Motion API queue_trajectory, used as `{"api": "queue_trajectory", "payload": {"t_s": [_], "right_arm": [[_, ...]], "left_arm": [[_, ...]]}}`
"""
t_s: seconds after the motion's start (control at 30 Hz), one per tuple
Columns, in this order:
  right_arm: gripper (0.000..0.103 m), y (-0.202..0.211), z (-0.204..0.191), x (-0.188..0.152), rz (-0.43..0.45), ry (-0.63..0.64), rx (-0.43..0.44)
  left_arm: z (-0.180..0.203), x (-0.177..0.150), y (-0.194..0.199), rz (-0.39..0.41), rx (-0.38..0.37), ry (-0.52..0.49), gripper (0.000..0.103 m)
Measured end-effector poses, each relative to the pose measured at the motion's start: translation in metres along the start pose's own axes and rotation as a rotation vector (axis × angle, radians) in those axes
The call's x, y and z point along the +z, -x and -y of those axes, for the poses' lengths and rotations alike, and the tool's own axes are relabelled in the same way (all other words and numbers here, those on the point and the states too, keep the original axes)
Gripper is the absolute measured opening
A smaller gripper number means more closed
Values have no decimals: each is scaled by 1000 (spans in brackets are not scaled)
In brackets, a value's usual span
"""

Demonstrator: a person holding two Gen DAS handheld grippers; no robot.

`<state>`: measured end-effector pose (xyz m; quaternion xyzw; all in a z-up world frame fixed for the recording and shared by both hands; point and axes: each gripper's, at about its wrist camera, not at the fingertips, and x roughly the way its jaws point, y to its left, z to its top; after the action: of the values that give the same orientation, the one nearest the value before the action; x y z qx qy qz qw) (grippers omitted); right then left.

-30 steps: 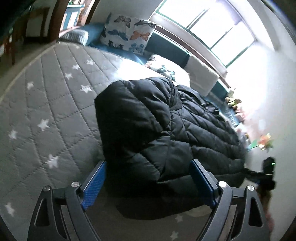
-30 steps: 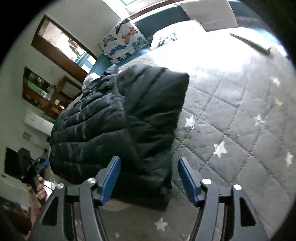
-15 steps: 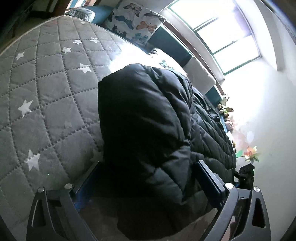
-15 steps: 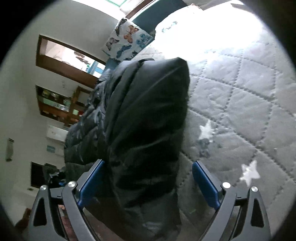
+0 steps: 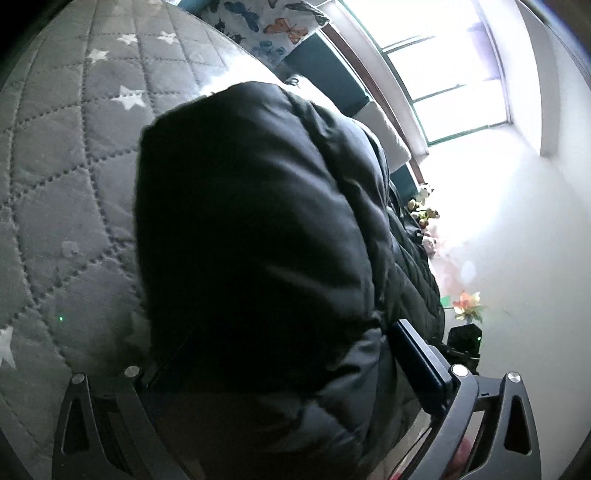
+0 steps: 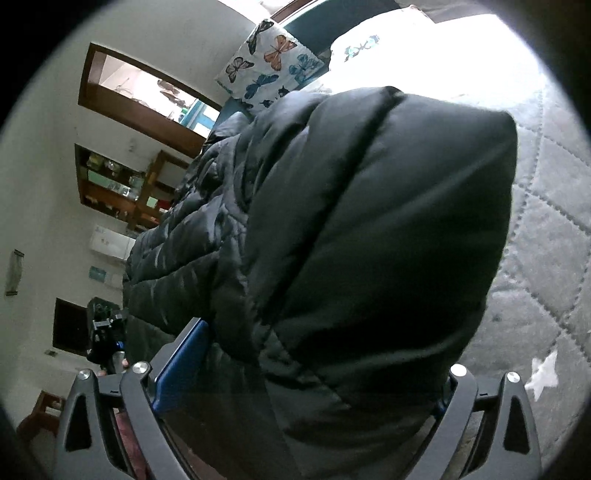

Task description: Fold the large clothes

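Note:
A black puffer jacket (image 5: 258, 229) lies folded on the grey star-quilted bed (image 5: 55, 184). It fills most of both views; it also shows in the right wrist view (image 6: 351, 221). My left gripper (image 5: 280, 369) is open, its jaws wide apart around the jacket's near left edge; the left finger is hidden under the fabric. My right gripper (image 6: 310, 373) is open, its jaws straddling the jacket's near right edge, with the right finger mostly hidden by the fabric.
Butterfly-print pillows (image 5: 266, 22) and a dark headboard sit at the far end of the bed under a bright window (image 5: 443, 62). Wooden shelves (image 6: 122, 184) stand against the wall at the left. Quilt shows beside the jacket (image 6: 546, 258).
Both grippers have moved forward onto the jacket's near edge. The jacket now fills the space between the open jaws of each and covers one finger of each.

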<state>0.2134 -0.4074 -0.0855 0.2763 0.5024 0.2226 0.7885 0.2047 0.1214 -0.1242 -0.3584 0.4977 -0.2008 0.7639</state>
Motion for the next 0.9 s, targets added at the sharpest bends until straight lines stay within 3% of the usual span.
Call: {"api": "queue_trajectory", "payload": {"t_s": [0.17,0.33,0.53,0.63,0.7,0.77,0.9], "right_arm": [[103,3,-7,-11,-24,27,-5],[103,3,-4,-8,-51,31,18],[103,5,2,-8,-18,31,28],[90,12,4,-16,-9,31,22],[71,20,-4,-23,-6,37,33],[67,27,-7,-31,-30,60,39],[70,29,1,-39,-48,70,57]], "left_arm": [[6,-1,-4,-32,15,-82,103],[9,15,-12,-94,12,-71,103],[26,28,-22,-92,56,-82,103],[42,17,-20,-73,88,-139,103],[54,11,-17,-65,120,-205,103],[55,13,-20,-75,123,-220,103],[48,30,-35,-101,89,-196,103]]}}
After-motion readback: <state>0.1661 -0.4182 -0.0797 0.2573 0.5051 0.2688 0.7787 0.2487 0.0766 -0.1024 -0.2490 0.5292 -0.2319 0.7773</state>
